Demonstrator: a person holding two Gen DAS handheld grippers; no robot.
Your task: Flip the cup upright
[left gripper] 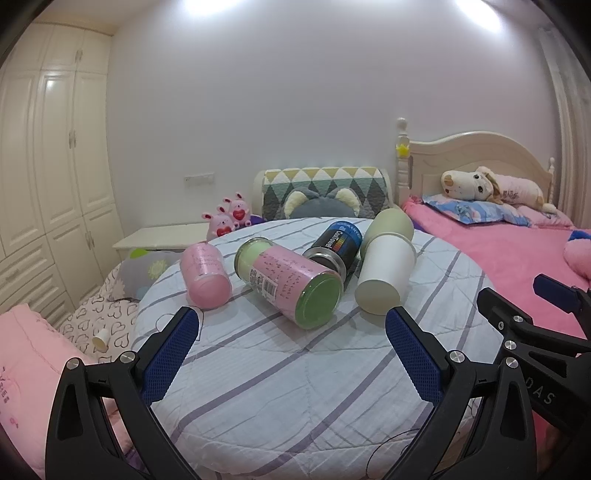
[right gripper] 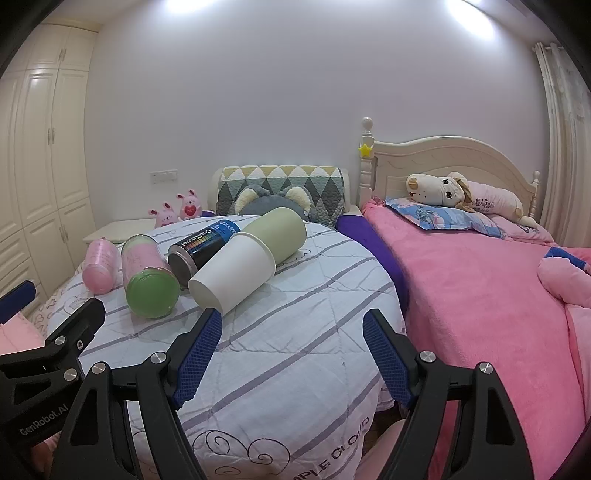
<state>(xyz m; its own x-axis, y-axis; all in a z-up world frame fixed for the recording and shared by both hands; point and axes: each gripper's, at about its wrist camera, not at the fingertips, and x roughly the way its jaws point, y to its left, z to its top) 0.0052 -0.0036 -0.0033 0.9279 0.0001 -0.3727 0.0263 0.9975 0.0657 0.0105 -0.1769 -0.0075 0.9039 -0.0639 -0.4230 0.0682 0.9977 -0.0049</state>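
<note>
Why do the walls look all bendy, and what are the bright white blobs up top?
Left wrist view: the fisheye lens bows the cream wardrobe; ceiling light glare washes out the top. Right wrist view: same bending on the pale curtain, same glare.

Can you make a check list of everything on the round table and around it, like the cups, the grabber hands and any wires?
Surface: round table under a striped quilted cover, wrinkled.
Job's things: four containers lying on their sides in a row: pink cup, green glass jar with a pink label, dark Cooltowel can, white paper cup nested with a sage green cup. None upright.
Clutter: small white cup on the heart-print bedding beside the table.
Grippers: left gripper and right gripper open, holding nothing, short of the cups.
Cables: thin dark thread by the left fingers.
Surroundings: pink bed with a plush dog, wardrobe, bunny toys.
</note>
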